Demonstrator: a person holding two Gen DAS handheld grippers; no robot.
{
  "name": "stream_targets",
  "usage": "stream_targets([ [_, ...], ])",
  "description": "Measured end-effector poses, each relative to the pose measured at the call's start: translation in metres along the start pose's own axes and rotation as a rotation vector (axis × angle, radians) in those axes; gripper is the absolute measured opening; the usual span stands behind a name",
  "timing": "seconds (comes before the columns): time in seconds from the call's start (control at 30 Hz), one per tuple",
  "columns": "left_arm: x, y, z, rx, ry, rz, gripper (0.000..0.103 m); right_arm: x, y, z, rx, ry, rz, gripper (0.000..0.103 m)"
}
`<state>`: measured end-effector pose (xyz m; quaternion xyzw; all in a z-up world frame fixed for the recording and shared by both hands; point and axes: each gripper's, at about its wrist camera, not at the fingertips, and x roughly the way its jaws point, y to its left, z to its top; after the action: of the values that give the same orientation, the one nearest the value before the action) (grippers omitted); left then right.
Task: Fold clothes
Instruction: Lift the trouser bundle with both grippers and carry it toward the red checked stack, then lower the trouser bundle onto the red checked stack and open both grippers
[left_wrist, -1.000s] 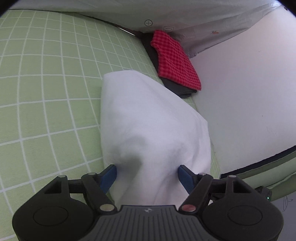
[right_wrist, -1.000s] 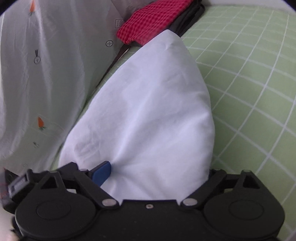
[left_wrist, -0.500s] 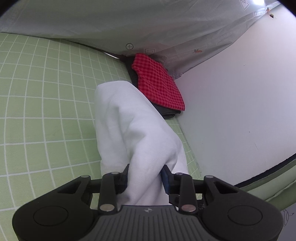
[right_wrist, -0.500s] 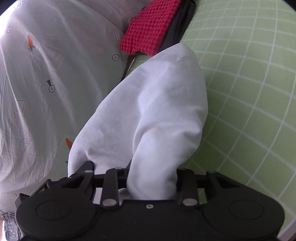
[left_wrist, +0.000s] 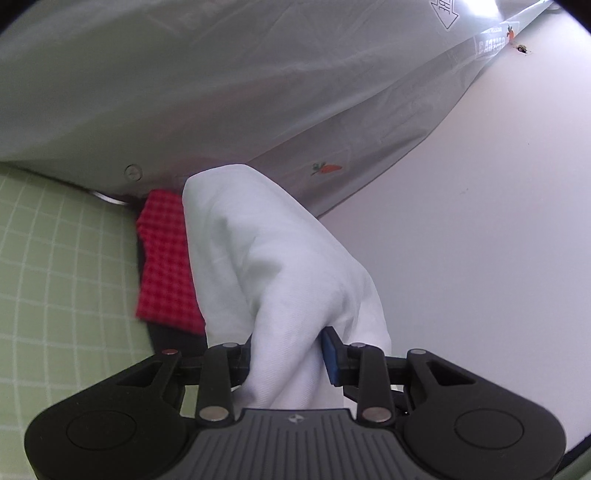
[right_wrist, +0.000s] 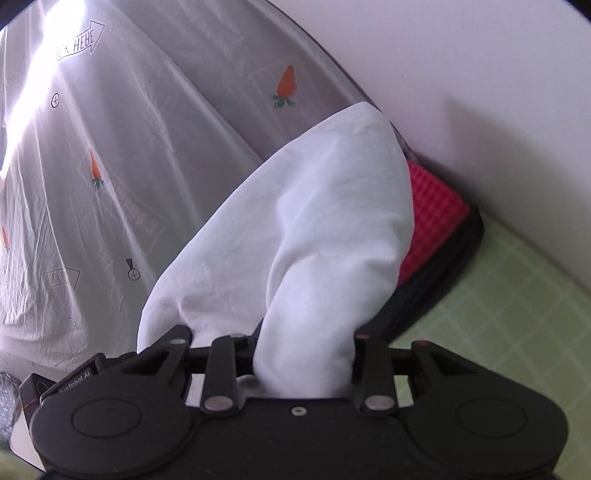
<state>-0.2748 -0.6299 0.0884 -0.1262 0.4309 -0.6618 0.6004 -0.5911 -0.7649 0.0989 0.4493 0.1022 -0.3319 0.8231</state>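
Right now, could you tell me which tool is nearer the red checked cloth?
Left, probably: the red checked cloth lies just ahead-left of the left tool; from the right tool, it sits farther ahead, to the right. Both grip the white garment.

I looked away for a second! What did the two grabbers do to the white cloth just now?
Both closed on it: the left gripper and right gripper were open around the white cloth, then pinched it and lifted it toward the red checked cloth. That folded pile stayed put on the green sheet.
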Motion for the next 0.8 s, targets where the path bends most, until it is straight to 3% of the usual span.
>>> stream_targets([
  [0.13,0.063,-0.005,0.034,0.007,-0.073,0.03,0.034,0.058,-0.004,0.057,-0.192,-0.025,-0.103,0.032],
  [0.2,0.095,0.003,0.046,-0.005,-0.115,0.088,0.044,0.091,-0.006,0.081,-0.29,-0.041,-0.166,0.036],
  [0.27,0.138,0.019,0.047,0.009,-0.059,0.247,0.06,0.124,-0.008,0.105,-0.387,-0.058,-0.23,0.051],
  [0.33,0.181,0.036,0.047,0.025,0.008,0.413,0.062,0.158,-0.01,0.128,-0.484,-0.072,-0.294,0.062],
  [0.37,0.197,0.048,0.043,0.012,0.055,0.473,0.06,0.18,-0.02,0.124,-0.51,-0.036,-0.345,0.062],
  [0.43,0.201,0.068,0.033,-0.018,0.062,0.444,0.066,0.217,-0.038,0.113,-0.551,0.03,-0.435,0.068],
  [0.5,0.197,0.072,0.028,0.025,0.06,0.444,0.074,0.222,-0.048,0.099,-0.569,-0.015,-0.442,0.071],
  [0.6,0.188,0.072,0.022,0.111,0.063,0.46,0.075,0.212,-0.057,0.09,-0.532,-0.055,-0.419,0.073],
  [0.8,0.15,0.057,0.013,0.209,0.057,0.489,0.079,0.186,-0.053,0.056,-0.551,-0.043,-0.494,0.084],
])
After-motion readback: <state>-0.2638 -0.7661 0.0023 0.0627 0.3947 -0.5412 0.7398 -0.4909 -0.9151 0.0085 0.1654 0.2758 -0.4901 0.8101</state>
